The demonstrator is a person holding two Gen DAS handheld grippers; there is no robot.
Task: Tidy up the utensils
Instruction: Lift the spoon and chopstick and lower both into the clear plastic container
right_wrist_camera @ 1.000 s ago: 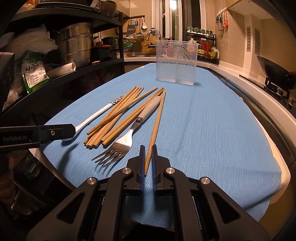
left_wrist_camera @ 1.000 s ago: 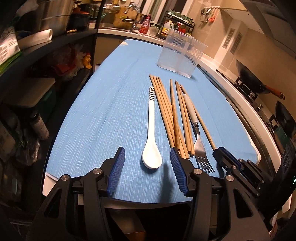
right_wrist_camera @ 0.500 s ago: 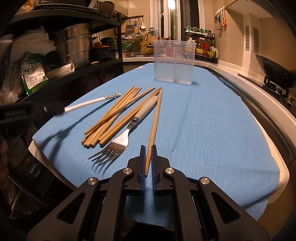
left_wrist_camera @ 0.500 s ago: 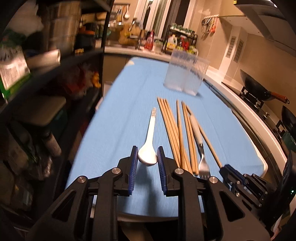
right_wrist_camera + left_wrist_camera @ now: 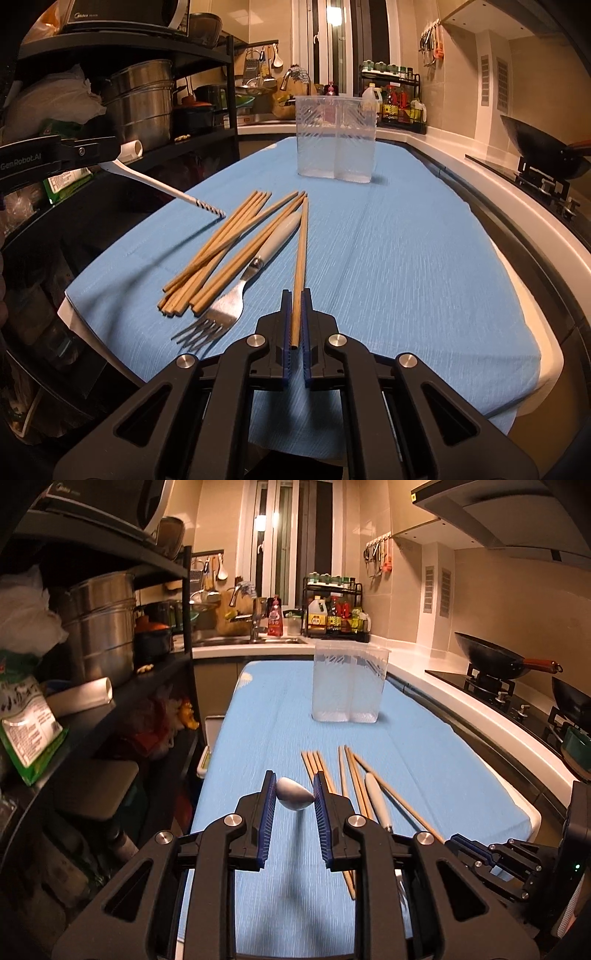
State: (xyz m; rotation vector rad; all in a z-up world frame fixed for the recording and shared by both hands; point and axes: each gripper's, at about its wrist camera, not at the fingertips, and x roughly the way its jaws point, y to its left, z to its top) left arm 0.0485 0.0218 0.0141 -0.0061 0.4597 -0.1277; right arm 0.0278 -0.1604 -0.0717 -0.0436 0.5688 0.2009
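Above the blue cloth point(image 5: 258, 716) your left gripper point(image 5: 294, 797) held the white spoon point(image 5: 293, 799) by its bowl, jaws narrowed onto it. Your right gripper point(image 5: 296, 321) was nearly shut on one chopstick point(image 5: 300, 251). You needed a firm pinch, handle aimed into the clear holder point(image 5: 349, 686).

White spoon point(image 5: 294, 798): bowl clamped between left gripper point(image 5: 295, 789) pads, striped handle tip lowest. One chopstick point(image 5: 300, 258): near end pinched in right gripper point(image 5: 296, 312). Fork point(image 5: 236, 295) and remaining chopsticks point(image 5: 218, 251) lie just left (fanned). Clear two-compartment holder point(image 5: 335, 144) stands upright, well ahead.
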